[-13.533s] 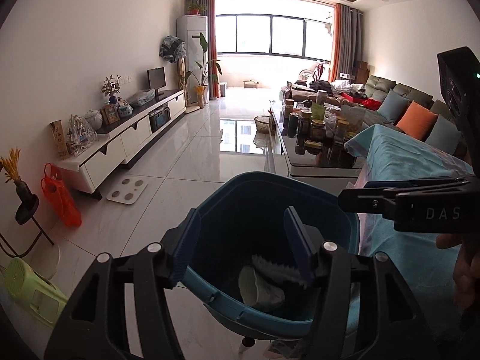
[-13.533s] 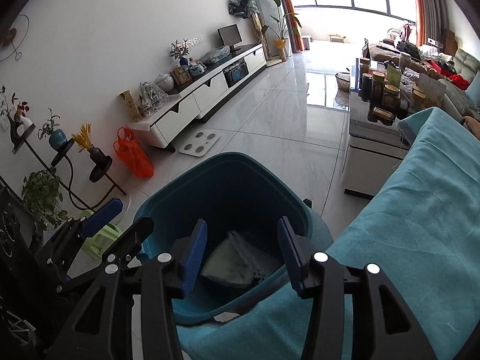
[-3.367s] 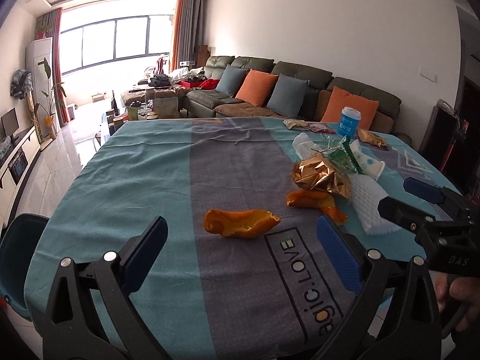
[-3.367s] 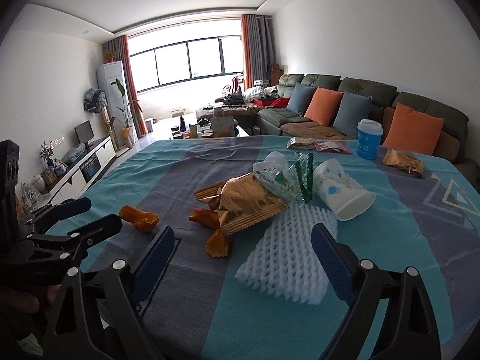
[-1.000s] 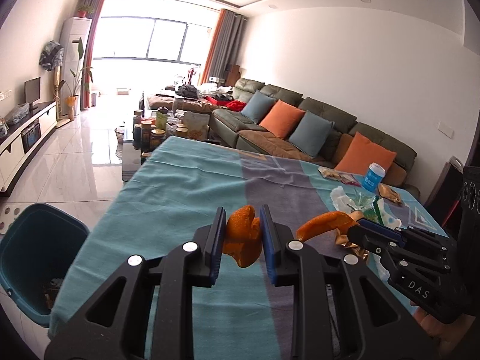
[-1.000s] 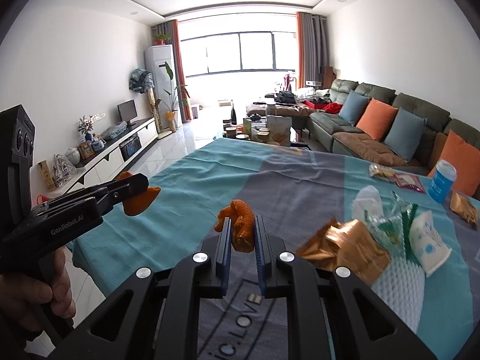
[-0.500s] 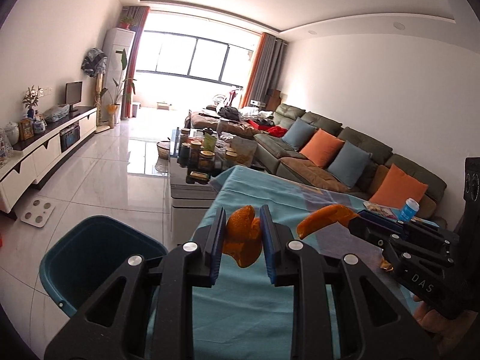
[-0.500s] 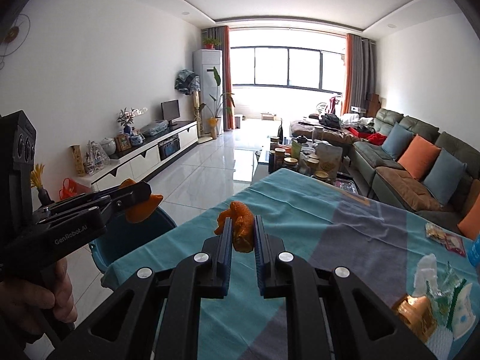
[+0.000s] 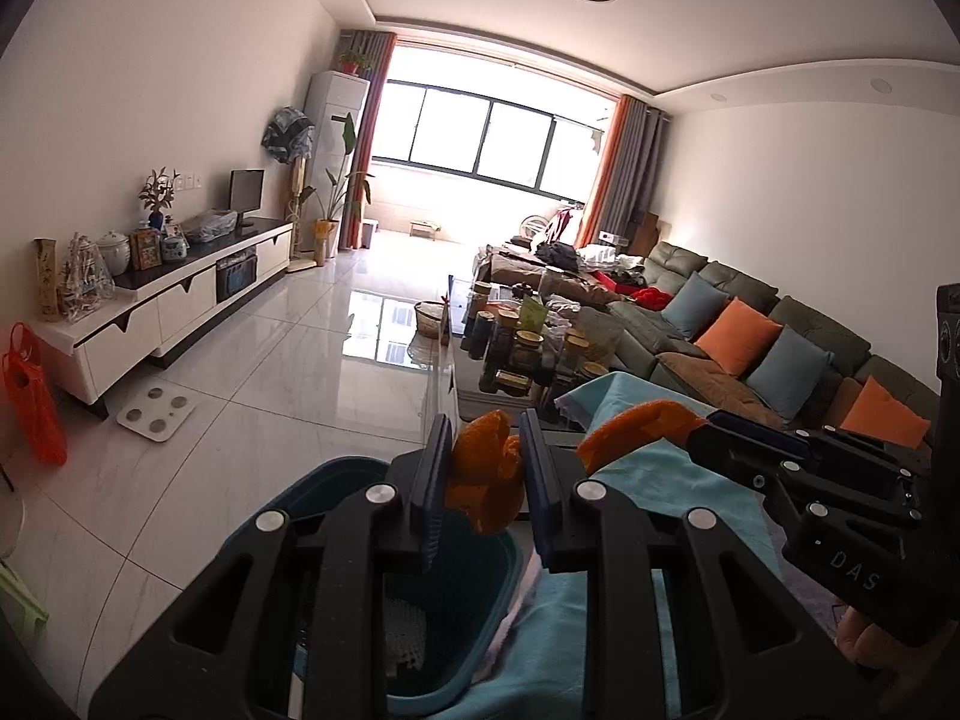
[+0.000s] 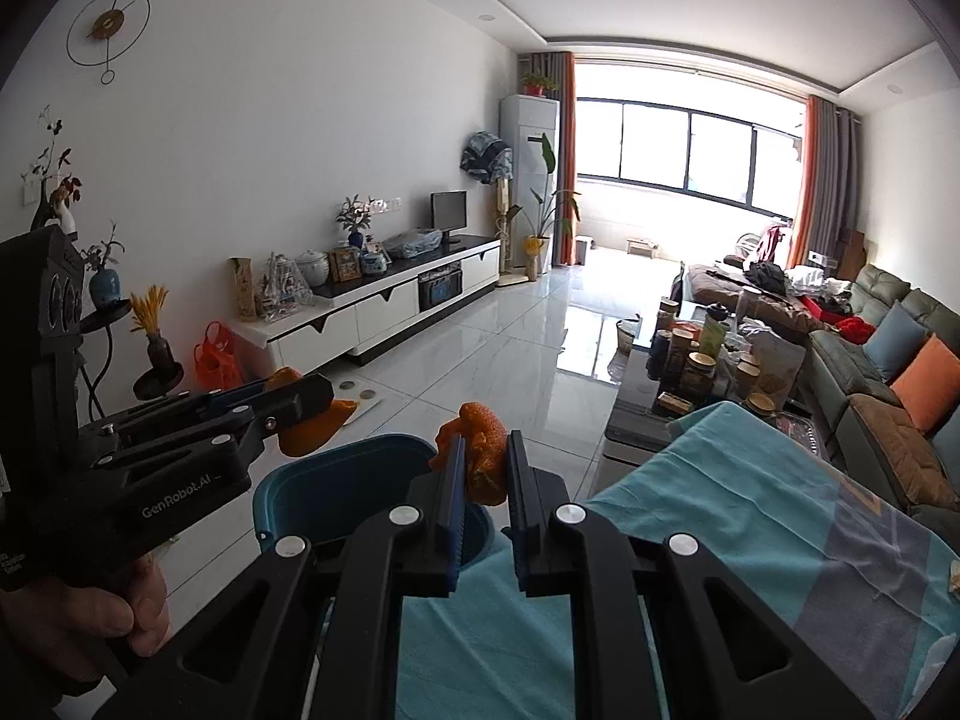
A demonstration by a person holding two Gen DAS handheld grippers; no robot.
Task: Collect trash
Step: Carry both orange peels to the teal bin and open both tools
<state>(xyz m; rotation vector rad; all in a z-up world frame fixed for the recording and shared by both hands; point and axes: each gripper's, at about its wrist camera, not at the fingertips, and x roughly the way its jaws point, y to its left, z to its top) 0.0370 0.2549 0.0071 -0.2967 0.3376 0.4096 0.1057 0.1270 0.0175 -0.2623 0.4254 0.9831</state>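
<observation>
1. Left gripper (image 9: 485, 474) is clamped on an orange peel (image 9: 483, 480), both blue pads pressed against it, the peel bulging out above and below the jaws.
2. Right gripper (image 10: 483, 468) is pinched tight on a 2nd orange peel piece (image 10: 477, 456), which sticks up over the narrow gap between its pads.
3. Each gripper shows in the other's view: the right one comes in from the right of the left view (image 9: 708, 438), the left one from the left of the right view (image 10: 312, 402), a hand (image 10: 90, 606) wrapped round its handle.
4. Just below and ahead of both sits the teal trash bin (image 9: 480, 618), on the floor against the table's edge, with something pale and netted inside.
5. The teal tablecloth (image 10: 720, 510) runs off to the right, hanging beside the bin's rim.
6. Further out: white tiled floor (image 9: 312, 360), a white TV cabinet (image 10: 372, 312) on the left wall, a crowded coffee table (image 10: 690, 372), and a sofa (image 9: 780, 324) with orange and blue cushions.
</observation>
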